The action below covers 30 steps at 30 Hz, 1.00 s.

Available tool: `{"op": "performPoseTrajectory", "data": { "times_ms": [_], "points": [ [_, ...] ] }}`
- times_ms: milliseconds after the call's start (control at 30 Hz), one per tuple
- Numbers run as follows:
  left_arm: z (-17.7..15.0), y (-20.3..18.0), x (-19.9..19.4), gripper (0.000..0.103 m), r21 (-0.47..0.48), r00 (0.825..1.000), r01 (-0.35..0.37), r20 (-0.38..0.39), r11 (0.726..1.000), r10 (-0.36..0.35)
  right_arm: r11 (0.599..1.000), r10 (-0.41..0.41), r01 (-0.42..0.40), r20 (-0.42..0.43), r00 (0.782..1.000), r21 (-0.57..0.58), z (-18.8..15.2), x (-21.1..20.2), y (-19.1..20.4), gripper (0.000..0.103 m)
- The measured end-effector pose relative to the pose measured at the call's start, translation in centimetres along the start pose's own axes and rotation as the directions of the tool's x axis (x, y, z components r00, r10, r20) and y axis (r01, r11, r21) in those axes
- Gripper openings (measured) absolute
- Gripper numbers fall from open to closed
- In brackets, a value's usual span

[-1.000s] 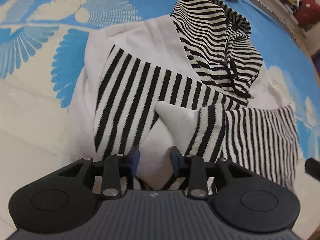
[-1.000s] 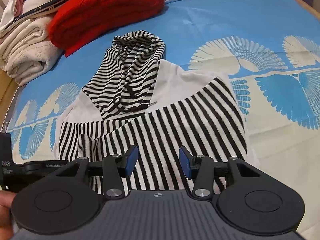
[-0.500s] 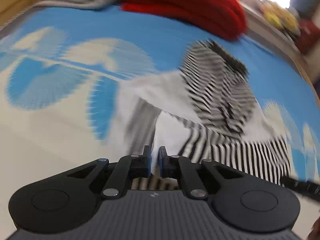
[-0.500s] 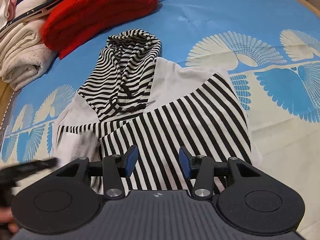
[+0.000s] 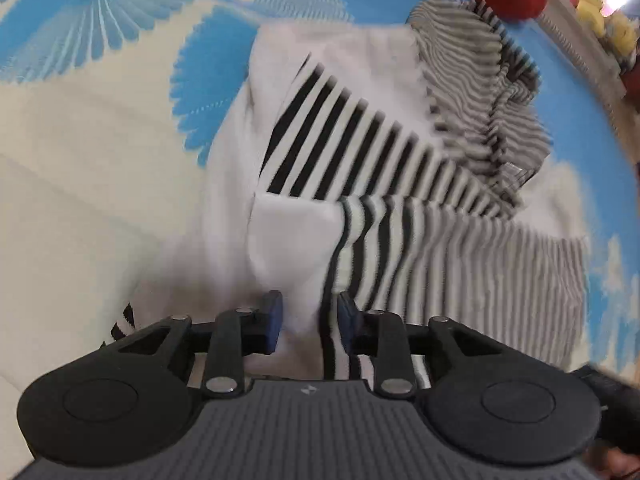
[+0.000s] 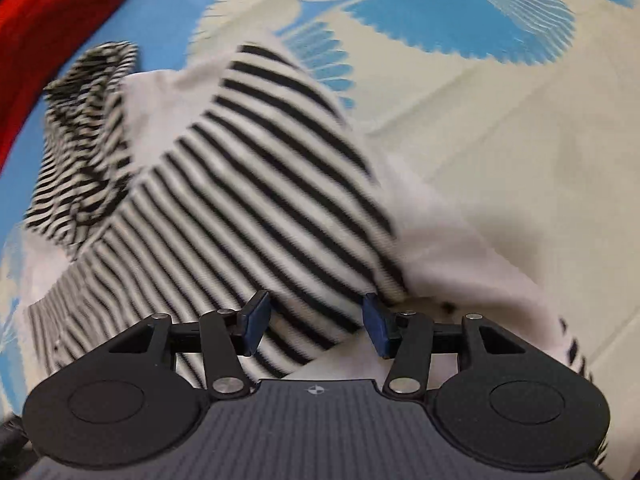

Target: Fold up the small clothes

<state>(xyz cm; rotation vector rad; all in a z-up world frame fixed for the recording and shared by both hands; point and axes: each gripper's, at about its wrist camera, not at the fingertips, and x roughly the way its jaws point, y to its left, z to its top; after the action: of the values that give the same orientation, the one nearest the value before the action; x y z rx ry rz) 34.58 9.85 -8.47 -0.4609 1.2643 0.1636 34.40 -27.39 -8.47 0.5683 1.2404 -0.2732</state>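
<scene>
A small white hoodie (image 5: 352, 68) with black-and-white striped sleeves and hood lies on the bedspread, sleeves folded across its body. In the left wrist view my left gripper (image 5: 310, 318) is open, its fingers on either side of a raised fold of the sleeve's white cuff (image 5: 288, 236). In the right wrist view my right gripper (image 6: 316, 324) is open, low over the wide-striped sleeve (image 6: 260, 184) near the hoodie's hem. The striped hood (image 6: 88, 120) lies at the far left. Both views are motion-blurred.
The blue and cream patterned bedspread (image 5: 80, 140) stretches to the left in the left wrist view and to the right in the right wrist view (image 6: 520, 120). A folded red garment (image 6: 48, 12) lies beyond the hood. Toys (image 5: 600, 16) line the bed's far right edge.
My left gripper closed on the cuff half a second ago and has now opened again. My right gripper has moved down and forward, close onto the striped sleeve, staying open.
</scene>
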Motion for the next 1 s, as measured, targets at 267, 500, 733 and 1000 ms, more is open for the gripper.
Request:
{"op": "performPoseTrajectory", "data": {
  "times_ms": [267, 500, 733, 1000],
  "points": [
    [-0.7, -4.2, -1.8, 0.062, 0.174, 0.995, -0.056, 0.089, 0.983, 0.041, 0.986, 0.036, -0.02, 0.095, 0.995, -0.166, -0.3, -2.7, 2.3, 0.068],
    [-0.7, -4.6, -2.4, 0.067, 0.16, 0.991, -0.091, 0.112, 0.983, 0.074, 0.993, 0.066, -0.069, -0.032, 0.997, -0.094, 0.3, -1.9, 0.7, 0.068],
    [-0.3, -7.6, -4.8, 0.072, 0.219, 0.948, -0.155, 0.306, 0.963, 0.083, 0.94, 0.053, 0.013, 0.184, 0.981, -0.341, 1.1, -5.6, 3.2, 0.068],
    [-0.6, -9.5, -6.7, 0.075, 0.21, 0.871, -0.22, 0.481, 0.953, 0.095, 0.9, 0.05, 0.063, 0.245, 0.968, -0.431, 1.3, -6.8, 3.6, 0.068]
  ]
}}
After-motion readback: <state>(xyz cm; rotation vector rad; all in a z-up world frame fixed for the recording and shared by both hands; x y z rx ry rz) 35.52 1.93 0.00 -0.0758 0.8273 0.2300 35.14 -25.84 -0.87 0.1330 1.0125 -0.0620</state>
